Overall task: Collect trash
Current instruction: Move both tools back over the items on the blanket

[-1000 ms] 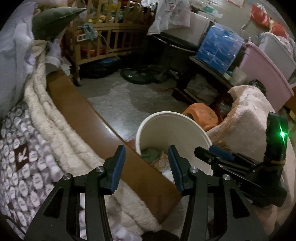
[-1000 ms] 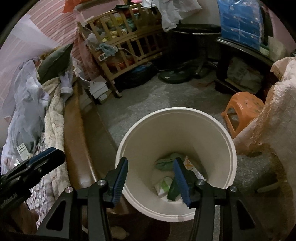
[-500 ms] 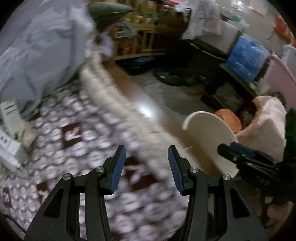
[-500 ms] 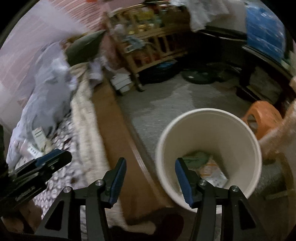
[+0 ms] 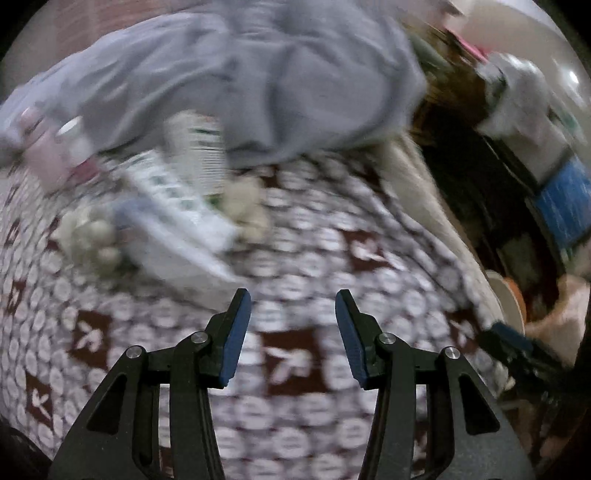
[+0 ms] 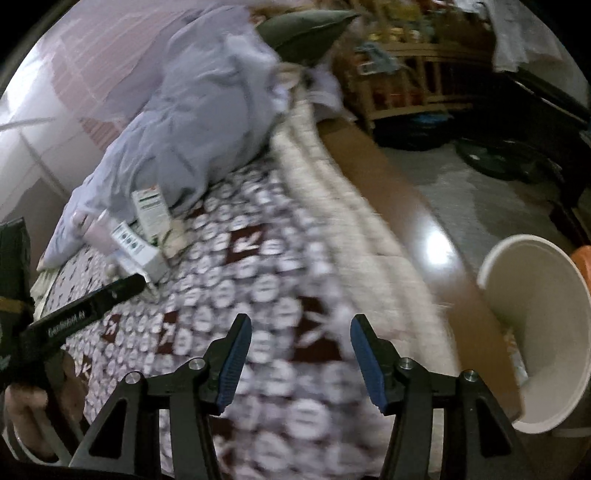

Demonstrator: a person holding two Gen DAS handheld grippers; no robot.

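Observation:
Trash lies on the patterned bed blanket (image 5: 295, 354): a long white box (image 5: 173, 221), an upright carton (image 5: 199, 155), a pink bottle (image 5: 48, 155) and crumpled tissues (image 5: 92, 236). The view is blurred. My left gripper (image 5: 292, 295) hovers open over the blanket, short of the white box, with nothing between its fingers. My right gripper (image 6: 301, 319) is also open and empty above the blanket. From the right wrist view the white box (image 6: 138, 251), carton (image 6: 149, 210) and left gripper (image 6: 85, 310) are at the left. The white bin (image 6: 535, 332) stands on the floor at the right.
A grey duvet (image 6: 192, 122) and a green pillow (image 6: 303, 29) are heaped at the head of the bed. The brown wooden bed rail (image 6: 413, 221) runs between blanket and floor. A wooden crib (image 6: 406, 74) stands beyond, and an orange stool (image 6: 581, 258) behind the bin.
Both grippers swung left, from over the bin to over the bed blanket. The bin slid to the right edge of both views, and the trash on the bed came into sight.

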